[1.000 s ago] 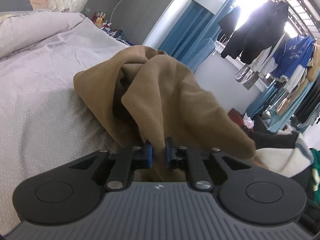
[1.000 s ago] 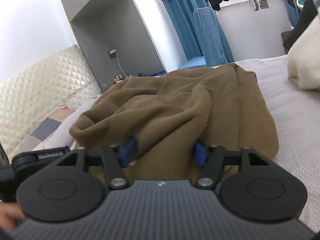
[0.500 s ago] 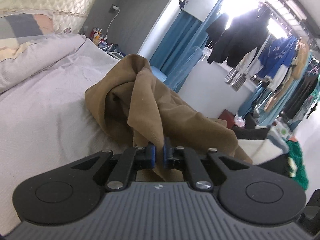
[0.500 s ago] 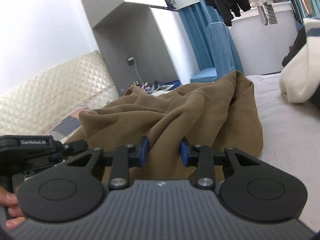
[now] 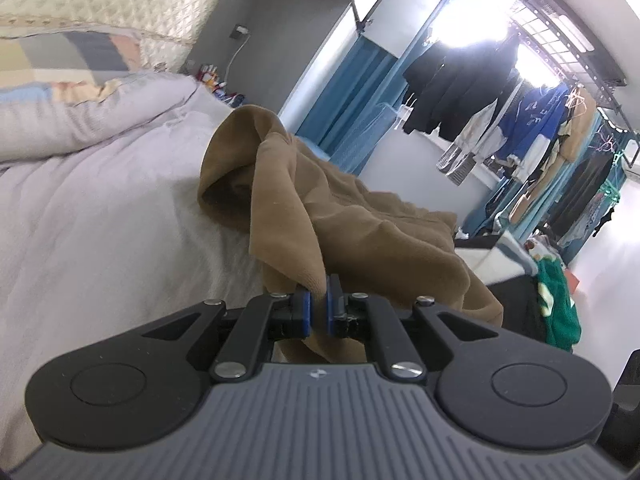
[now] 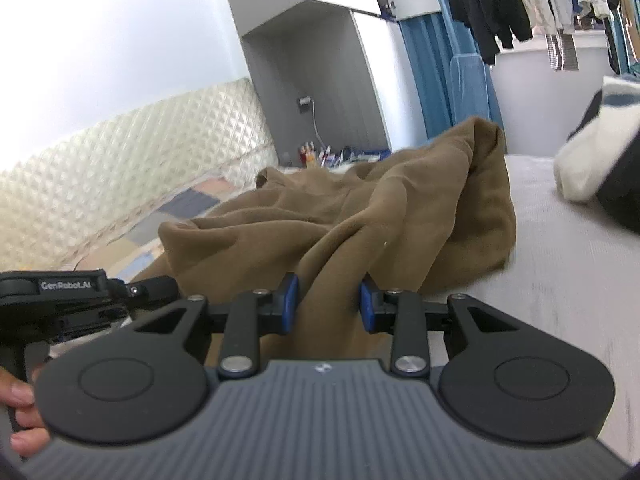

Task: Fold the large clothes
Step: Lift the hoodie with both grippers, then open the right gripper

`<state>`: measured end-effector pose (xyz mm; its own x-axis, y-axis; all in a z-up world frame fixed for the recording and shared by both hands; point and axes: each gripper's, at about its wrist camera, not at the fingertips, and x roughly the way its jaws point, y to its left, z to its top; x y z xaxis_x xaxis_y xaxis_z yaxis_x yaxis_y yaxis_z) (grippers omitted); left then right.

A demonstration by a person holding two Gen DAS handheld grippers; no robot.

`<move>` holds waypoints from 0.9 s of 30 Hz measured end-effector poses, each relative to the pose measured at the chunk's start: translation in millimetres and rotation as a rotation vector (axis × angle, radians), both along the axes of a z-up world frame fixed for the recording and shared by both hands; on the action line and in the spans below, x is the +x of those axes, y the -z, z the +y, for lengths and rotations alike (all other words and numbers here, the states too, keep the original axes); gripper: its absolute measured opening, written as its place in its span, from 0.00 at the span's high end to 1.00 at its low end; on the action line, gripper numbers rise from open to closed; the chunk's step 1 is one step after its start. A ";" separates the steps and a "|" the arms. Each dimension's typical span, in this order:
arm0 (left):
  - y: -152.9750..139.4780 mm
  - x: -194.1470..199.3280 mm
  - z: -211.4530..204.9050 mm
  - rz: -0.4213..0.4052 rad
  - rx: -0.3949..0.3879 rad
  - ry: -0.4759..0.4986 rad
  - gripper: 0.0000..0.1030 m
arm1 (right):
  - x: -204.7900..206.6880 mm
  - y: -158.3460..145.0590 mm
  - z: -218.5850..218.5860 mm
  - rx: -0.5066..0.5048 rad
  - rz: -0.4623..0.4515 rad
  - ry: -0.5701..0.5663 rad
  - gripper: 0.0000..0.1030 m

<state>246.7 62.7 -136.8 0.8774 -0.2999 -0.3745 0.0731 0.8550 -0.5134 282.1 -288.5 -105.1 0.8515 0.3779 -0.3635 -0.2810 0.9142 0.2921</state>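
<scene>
1. Two tongs hold one brown garment (image 5: 352, 232): the left tongs (image 5: 316, 312) are pinched nearly closed on a thin fold at 6 o'clock in the left wrist view, and the right tongs (image 6: 328, 306) are clamped on a thicker bunch at 6 o'clock in the right wrist view, their jaws having closed in over the last second and now steady, with cloth between them.
2. From both grips the garment rises in a crumpled ridge toward 12 o'clock, and the rest lies heaped on the bed (image 5: 100, 240).
3. By my reading, the step in hand is lifting and spreading the garment so it can be laid flat; no fold looks made yet.
4. The next move probably calls for drawing the two tongs apart to tension the edge between them, then lowering the cloth flat onto the bed.
5. Open sheet lies at 9 o'clock in the left view and at 3 o'clock in the right view, giving room to spread.
6. A pillow (image 5: 92, 116) sits at 10 o'clock, with the quilted headboard (image 6: 120, 168) beyond.
7. Other clothes (image 5: 552, 300) are piled at 3 o'clock in the left view, near the garment's far side; they may crowd that edge.
8. Hanging laundry (image 5: 500, 92) is far off at 1 o'clock.
</scene>
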 end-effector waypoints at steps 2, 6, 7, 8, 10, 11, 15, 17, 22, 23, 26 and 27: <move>13.7 -18.4 0.0 0.028 0.008 -0.007 0.92 | -12.2 6.7 2.9 -0.011 0.035 -0.005 0.67; 48.6 -38.2 -3.8 0.151 0.019 -0.025 0.92 | -19.6 23.4 12.1 -0.064 0.132 -0.020 0.67; 58.4 -39.2 -2.3 0.187 0.006 -0.035 0.92 | -17.9 29.6 13.8 -0.075 0.168 -0.023 0.67; 66.9 -41.4 -1.1 0.222 -0.008 -0.045 0.91 | -13.8 35.9 15.0 -0.083 0.206 -0.029 0.67; 79.9 -41.2 2.0 0.275 -0.031 -0.063 0.91 | -7.9 45.8 17.1 -0.092 0.268 -0.041 0.67; 83.6 -40.1 3.2 0.303 -0.040 -0.065 0.91 | -5.0 51.8 18.9 -0.090 0.310 -0.045 0.67; 87.1 -41.0 8.8 0.367 -0.086 -0.046 0.88 | 8.6 63.4 14.6 -0.048 0.409 -0.029 0.64; 85.0 -42.7 11.0 0.390 -0.083 -0.030 0.76 | 11.5 63.0 9.9 -0.022 0.430 -0.022 0.61; 66.0 -63.2 23.5 0.388 -0.114 -0.007 0.43 | -6.0 51.6 7.1 0.012 0.431 0.006 0.39; 59.0 -67.9 24.8 0.372 -0.116 -0.013 0.39 | -8.8 49.3 5.7 0.027 0.420 0.003 0.34; 40.1 -71.6 29.5 0.321 -0.097 -0.020 0.35 | -11.0 38.4 -1.1 0.060 0.368 0.006 0.25; 33.7 -68.6 30.4 0.302 -0.085 -0.019 0.35 | -9.9 35.8 -5.4 0.060 0.356 0.015 0.23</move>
